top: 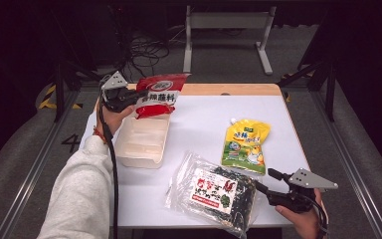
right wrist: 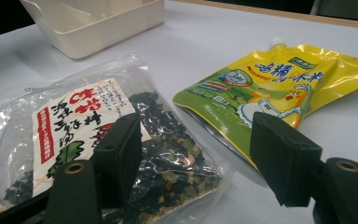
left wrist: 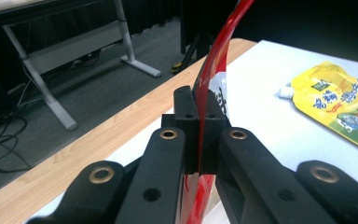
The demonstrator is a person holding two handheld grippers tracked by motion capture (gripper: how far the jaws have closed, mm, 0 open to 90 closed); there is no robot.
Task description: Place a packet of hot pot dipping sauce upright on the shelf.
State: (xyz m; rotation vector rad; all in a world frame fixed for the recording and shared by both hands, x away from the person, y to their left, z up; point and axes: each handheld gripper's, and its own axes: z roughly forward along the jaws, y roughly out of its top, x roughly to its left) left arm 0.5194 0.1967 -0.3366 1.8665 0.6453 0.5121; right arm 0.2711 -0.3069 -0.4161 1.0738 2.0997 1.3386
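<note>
High view: the left gripper (top: pixel 124 99) holds a red packet (top: pixel 158 93) in the air just over the far end of a cream plastic bin (top: pixel 129 155), gripped by its left edge so the bag hangs out sideways, which reads as a carry toward dropping it into the bin. In the left gripper view the fingers (left wrist: pixel 186 126) are clamped on the packet's thin glossy film, which stands edge-on between them and bows upward, a sign of a light, floppy pouch.

The right gripper (top: pixel 271 183) rests low at the near right of the white table (top: pixel 204 124), its fingers apart and empty, aimed at a clear crinkly bag of dried seaweed (top: pixel 214 191) lying flat; the loose dark flakes show through the film. Just beside that bag lies a yellow spouted pouch (top: pixel 246 145), smooth and slightly puffed. The bin is rigid, shallow and rounded at its corners, apparently empty.
</note>
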